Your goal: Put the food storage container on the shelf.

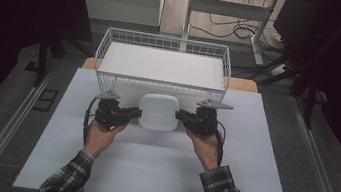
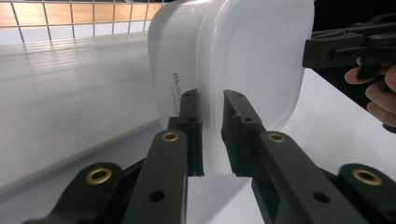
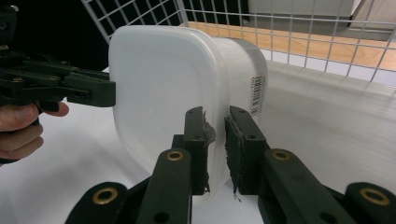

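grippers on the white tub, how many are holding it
2. The left gripper clamps the tub's left rim, and the right gripper clamps its right rim, in front of the wire basket.

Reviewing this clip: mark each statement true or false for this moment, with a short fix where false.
1. Both grippers clamp the white container at opposite edges. True: left gripper, right gripper.
2. The container sits inside the wire basket. False: it is in front of the basket, over the white mat.
3. The container has its lid on. True.
4. The basket is full of items. False: only a white liner shows inside.
5. The left gripper is open and clear of the container. False: its jaws pinch the rim.
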{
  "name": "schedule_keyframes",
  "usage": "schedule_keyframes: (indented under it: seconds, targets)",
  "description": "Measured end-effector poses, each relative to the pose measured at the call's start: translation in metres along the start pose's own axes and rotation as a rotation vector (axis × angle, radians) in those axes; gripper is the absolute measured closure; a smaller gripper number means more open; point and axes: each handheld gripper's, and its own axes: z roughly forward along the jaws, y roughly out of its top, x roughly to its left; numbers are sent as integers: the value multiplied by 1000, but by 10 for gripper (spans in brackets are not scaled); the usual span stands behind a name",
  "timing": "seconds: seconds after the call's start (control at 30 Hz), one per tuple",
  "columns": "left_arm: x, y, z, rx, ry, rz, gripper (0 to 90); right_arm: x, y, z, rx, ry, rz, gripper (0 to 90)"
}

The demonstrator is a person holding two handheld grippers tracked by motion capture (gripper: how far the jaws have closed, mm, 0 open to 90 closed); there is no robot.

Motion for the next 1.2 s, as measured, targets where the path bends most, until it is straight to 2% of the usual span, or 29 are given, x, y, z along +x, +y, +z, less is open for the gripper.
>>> schedule_keyframes:
  seconds: [0.2,0.4,0.57,0.67,0.73,0.83,0.9,0.97,1.0,1.03,1.13,1.2]
  targets:
    - [7,3,13,21,-2,-17,786,-11,3,9,17,-22,6,778]
    - [11,2,24,56,22,-36,782,-21,-4,18,40,-29,41,774]
    - [16,1,35,74,35,-55,777,-26,-7,27,59,-46,48,769]
    - [17,1,39,61,38,-55,775,-29,-7,32,75,-78,38,755]
    - [18,1,41,46,41,-57,769,-32,-8,34,57,-74,52,745]
    - [21,3,44,33,45,-47,752,-31,-7,36,53,-93,46,722]
    - [21,4,47,37,67,-36,723,-32,-6,41,56,-103,53,699]
    - [23,5,49,24,78,-44,706,-34,-5,44,56,-104,75,675]
    - [23,5,50,16,104,-30,690,-34,-5,45,44,-118,73,714]
    - [23,5,50,3,119,-22,699,-33,-4,47,57,-140,41,707]
    - [22,7,54,-14,139,-21,704,-29,-2,53,49,-176,5,705]
    - [21,10,56,-11,166,17,706,-30,0,56,40,-185,12,705]
